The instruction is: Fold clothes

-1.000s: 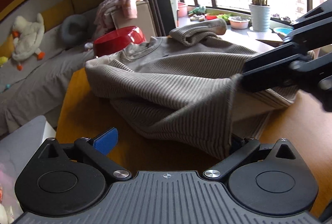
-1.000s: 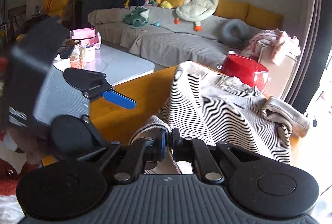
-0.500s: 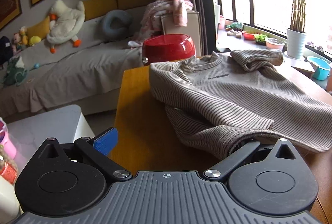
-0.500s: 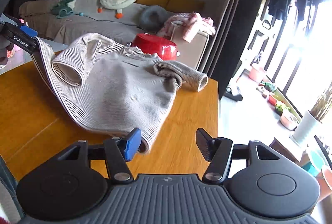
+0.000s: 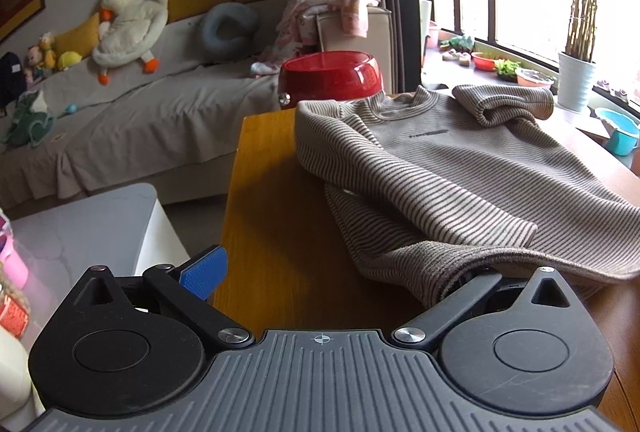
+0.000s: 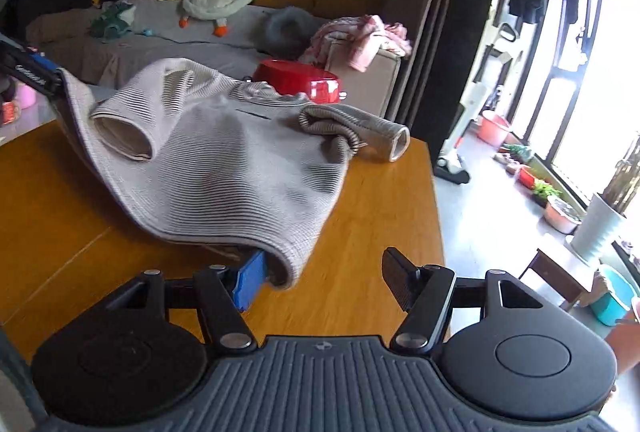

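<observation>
My left hand-held gripper (image 5: 344, 274) has its jaws spread wide. The blue-padded finger (image 5: 204, 272) stands clear over the table's left edge. The opposite finger is buried under the hem of the striped sweater (image 5: 460, 167), so its tip is hidden and I cannot tell whether it touches the fabric. In the right wrist view the left hand-held gripper (image 6: 38, 77) appears at the far left, cut off by the frame, with the sweater's hem corner draped against it. White lettering on its black body is partly readable as "Gen...". The rest is blurred.

My right hand-held gripper (image 6: 324, 282) is also spread apart. Its blue-padded finger (image 6: 250, 282) sits just under the near hem corner of the sweater (image 6: 224, 167). The black ribbed finger is well apart from the cloth, over bare wood.

The sweater lies on the orange-brown wooden table (image 5: 280, 216), chest up, collar toward the far edge. One sleeve is rolled back onto the body, the other bunched at the far corner. A short dark line of print crosses the chest (image 5: 427, 133), but it is too small to read.

A red bowl (image 5: 330, 75) stands beyond the table, partly hidden behind the collar.
</observation>
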Demonstrator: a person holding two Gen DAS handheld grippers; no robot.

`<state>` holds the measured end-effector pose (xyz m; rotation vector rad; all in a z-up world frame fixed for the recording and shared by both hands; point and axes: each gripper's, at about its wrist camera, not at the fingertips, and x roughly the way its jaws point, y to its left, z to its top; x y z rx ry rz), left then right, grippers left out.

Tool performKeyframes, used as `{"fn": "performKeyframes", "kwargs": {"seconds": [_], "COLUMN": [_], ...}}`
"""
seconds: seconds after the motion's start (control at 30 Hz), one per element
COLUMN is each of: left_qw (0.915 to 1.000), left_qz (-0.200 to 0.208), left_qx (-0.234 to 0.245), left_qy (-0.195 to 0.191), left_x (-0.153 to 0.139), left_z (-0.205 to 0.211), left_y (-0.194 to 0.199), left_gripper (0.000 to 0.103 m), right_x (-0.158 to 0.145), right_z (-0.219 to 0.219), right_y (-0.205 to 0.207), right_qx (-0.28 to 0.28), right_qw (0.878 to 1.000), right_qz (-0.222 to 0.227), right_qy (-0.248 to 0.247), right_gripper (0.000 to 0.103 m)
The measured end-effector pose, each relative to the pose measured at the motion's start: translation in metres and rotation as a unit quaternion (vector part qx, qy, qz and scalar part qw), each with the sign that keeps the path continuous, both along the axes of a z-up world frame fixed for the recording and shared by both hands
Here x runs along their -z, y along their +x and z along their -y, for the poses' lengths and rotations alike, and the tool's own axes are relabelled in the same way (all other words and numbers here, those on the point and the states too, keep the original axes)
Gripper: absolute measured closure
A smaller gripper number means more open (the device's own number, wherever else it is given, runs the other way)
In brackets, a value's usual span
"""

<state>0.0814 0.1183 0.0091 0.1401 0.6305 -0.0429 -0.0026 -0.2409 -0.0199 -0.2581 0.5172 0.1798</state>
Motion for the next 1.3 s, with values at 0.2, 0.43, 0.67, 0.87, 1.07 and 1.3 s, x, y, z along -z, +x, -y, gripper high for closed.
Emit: {"fn": "performKeyframes", "kwargs": {"seconds": [0.2, 0.43, 0.67, 0.87, 1.07, 1.3], "left_qw": [0.9999, 0.9972, 0.9975, 0.9966, 0.9918, 0.9867], "left_qz": [-0.009, 0.07, -0.022, -0.045, -0.046, -0.024], "left_qx": [0.007, 0.005, 0.031, 0.052, 0.119, 0.161], "left_qy": [0.01, 0.025, 0.059, 0.046, -0.005, 0.003], "left_x": [0.001, -0.05, 0.002, 0.008, -0.009, -0.024], "left_z": [0.0, -0.024, -0.021, -0.029, -0.023, 0.006], "left_y": [0.003, -0.02, -0.03, -0.049, -0.069, -0.088], "left_gripper": [0.0, 0.0, 0.0, 0.0, 0.0, 0.0], "right_x": [0.011, -0.054, -0.011, 0.009, -0.009, -0.026], "right_z": [0.0, -0.004, -0.008, 0.001, 0.011, 0.013], "right_y": [0.035, 0.023, 0.009, -0.009, -0.015, -0.03], "right_qx": [0.034, 0.01, -0.034, -0.059, -0.12, -0.173], "right_qw": [0.998, 0.989, 0.991, 0.992, 0.99, 0.983], "right_qz": [-0.016, 0.118, 0.022, -0.035, -0.063, -0.066], "right_qy": [0.043, -0.086, -0.129, -0.106, -0.046, 0.007], "right_gripper": [0.041, 0.046, 0.036, 0.026, 0.02, 0.017]}}
